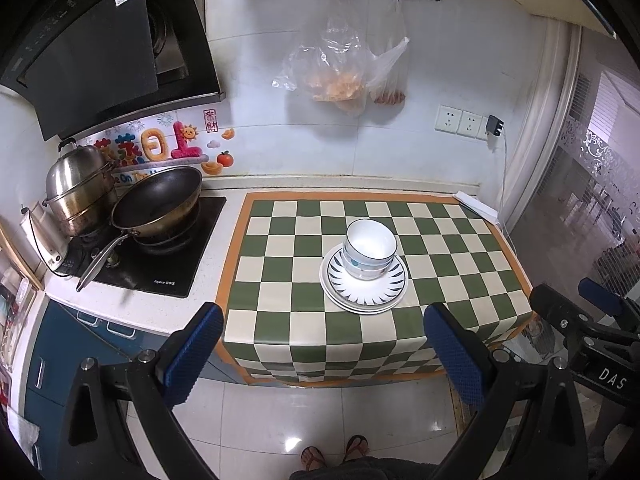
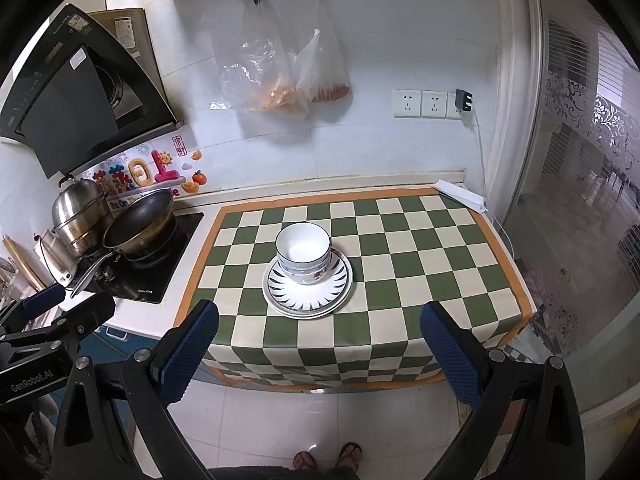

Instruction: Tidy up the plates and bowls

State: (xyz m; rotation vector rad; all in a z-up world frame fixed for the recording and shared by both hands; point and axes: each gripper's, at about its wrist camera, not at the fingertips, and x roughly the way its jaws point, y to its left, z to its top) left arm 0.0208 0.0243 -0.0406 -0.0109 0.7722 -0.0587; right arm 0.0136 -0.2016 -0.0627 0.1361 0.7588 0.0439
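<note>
Bowls (image 1: 369, 249) of glossy white porcelain, nested, sit on stacked fan-patterned plates (image 1: 363, 288) mid-way across the checkered green-and-cream mat (image 1: 440, 248). Left gripper (image 1: 323, 350) and right gripper (image 2: 319, 350) hang spread and empty, well short of the counter. Judging by this, the stack looks done; any adjustment should be gentle, since glazed ware slips.

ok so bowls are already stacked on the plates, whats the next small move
Probably draw both grippers back and stop: the nested white bowls already sit on the stacked white plates with dark rim pattern on the green checked cloth, and the left gripper and right gripper are open, holding nothing.
</note>
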